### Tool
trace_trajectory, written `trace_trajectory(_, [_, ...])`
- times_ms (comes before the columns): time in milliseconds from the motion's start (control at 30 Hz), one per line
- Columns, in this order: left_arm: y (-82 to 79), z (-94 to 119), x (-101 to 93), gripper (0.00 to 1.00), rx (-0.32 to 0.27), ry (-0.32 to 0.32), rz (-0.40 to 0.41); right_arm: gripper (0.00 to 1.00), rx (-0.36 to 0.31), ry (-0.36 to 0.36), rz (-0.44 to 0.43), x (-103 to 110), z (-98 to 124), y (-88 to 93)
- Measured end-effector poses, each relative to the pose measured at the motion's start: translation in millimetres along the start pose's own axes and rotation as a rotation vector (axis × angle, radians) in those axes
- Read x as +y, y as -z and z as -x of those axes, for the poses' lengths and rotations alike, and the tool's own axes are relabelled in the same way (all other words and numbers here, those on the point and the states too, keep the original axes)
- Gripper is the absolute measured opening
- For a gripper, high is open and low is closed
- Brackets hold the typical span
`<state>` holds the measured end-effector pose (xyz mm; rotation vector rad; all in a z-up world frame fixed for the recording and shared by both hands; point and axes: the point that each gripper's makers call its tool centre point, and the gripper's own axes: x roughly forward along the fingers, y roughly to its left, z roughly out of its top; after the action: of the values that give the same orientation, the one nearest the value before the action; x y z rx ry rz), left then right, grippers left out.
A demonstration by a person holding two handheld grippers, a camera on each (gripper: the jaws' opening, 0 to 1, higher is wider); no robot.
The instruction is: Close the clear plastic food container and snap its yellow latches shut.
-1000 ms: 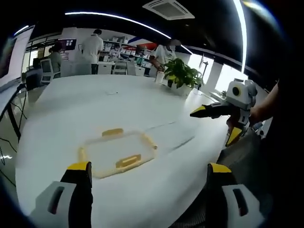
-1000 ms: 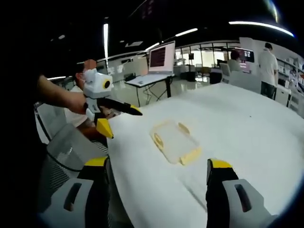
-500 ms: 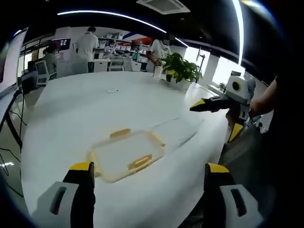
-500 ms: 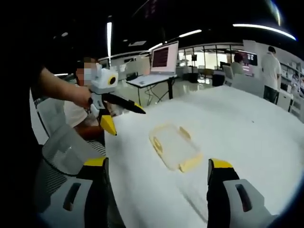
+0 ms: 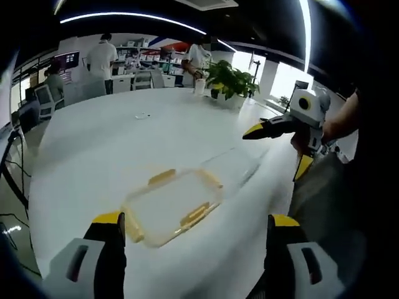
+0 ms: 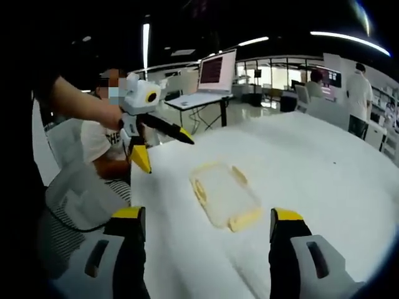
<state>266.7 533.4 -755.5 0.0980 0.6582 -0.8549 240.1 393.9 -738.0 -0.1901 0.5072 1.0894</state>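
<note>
A flat clear plastic container (image 5: 171, 205) with yellow latches (image 5: 195, 213) flaring out from its sides lies on the white table (image 5: 93, 149). My left gripper (image 5: 196, 252) hangs open above the table's near edge, short of the container and holding nothing. The right gripper (image 5: 277, 149) comes into this view from the right, open and in the air. In the right gripper view the container (image 6: 224, 194) lies ahead of my open right gripper (image 6: 209, 246). The left gripper (image 6: 166, 151) hovers open to the container's upper left, apart from it.
A potted plant (image 5: 230, 84) stands at the table's far side, with people (image 5: 103, 56) standing behind it. A laptop (image 6: 212, 78) sits on a desk beyond the table. A seated person (image 6: 100, 149) is at the table's edge. Faint creases (image 5: 234, 168) run beside the container.
Both cameras have shifted, so the container sits a little nearer and lower in the left gripper view. Both grippers stay open and empty. The container has not moved on the table.
</note>
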Motion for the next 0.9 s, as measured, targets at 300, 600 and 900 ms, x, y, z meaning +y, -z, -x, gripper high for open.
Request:
trace_trajectory(300, [1.2,-2.8,17.1,0.86,0.05,0.002,-0.051,0.75,0.032,-0.004,0.004,-9.5,-10.5,-0.4])
trace_trajectory(600, [4.0,-5.6,28.4,0.78,0.102,0.019,-0.074,0.75,0.039,-0.013,0.004,-15.1,-23.2,-0.9])
trace_trajectory(900, [8.6,-7.6,34.1,0.78,0.145,0.034,-0.111,0.74,0.061,-0.034,0.013,-19.3,-33.0,-0.6])
